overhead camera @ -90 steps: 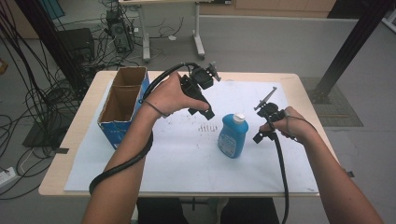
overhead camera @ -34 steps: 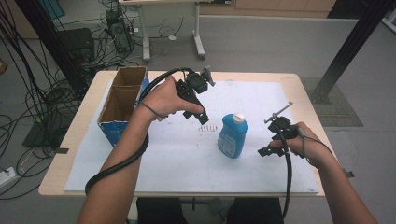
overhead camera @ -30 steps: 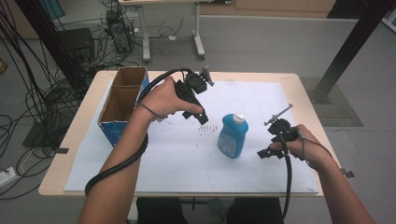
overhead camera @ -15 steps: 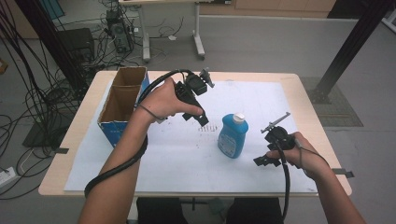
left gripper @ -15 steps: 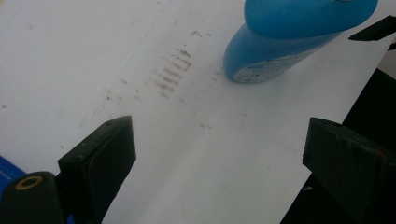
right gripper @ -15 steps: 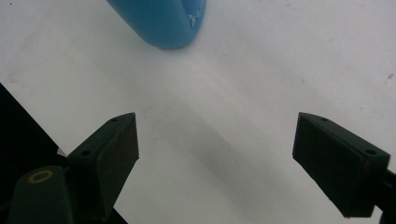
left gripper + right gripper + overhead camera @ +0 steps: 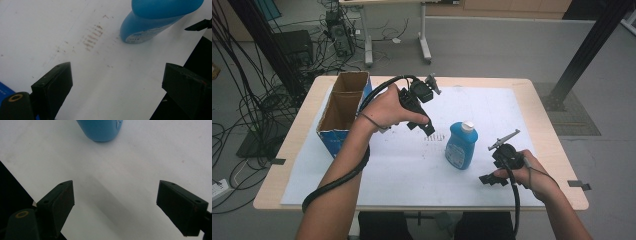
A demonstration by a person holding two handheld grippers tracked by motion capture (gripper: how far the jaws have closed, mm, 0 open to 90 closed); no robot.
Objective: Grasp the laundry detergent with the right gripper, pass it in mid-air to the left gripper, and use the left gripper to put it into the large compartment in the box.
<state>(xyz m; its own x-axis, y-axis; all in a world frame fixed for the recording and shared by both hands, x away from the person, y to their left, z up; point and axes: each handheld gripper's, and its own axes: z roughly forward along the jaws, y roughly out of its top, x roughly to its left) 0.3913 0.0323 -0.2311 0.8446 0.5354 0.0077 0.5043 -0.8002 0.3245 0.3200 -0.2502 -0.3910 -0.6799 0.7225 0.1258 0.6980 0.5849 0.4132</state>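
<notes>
— Two grippers over one table: where do they sit?

— The left gripper (image 7: pixel 428 129) is held above the white sheet (image 7: pixel 402 165), just beside the open cardboard box (image 7: pixel 343 111) and to the left of the blue bottle (image 7: pixel 460 145). The right gripper (image 7: pixel 489 179) hangs low near the table's front right edge, to the right of the bottle and apart from it.

— And the jaws?

— Both pairs stand wide apart with nothing between them. In the left gripper view the black jaws frame bare white sheet and a patch of brownish scuff marks (image 7: pixel 91 38), with the bottle's base (image 7: pixel 142 33) standing beyond. In the right gripper view the jaws frame plain sheet, the bottle's rounded blue bottom (image 7: pixel 100 130) at the top edge.

— Where is the bottle?

— Upright near the middle of the sheet, white cap (image 7: pixel 467 126) on top, between the two grippers and touched by neither. A black cable (image 7: pixel 337 182) trails from the left gripper along the person's forearm.
</notes>
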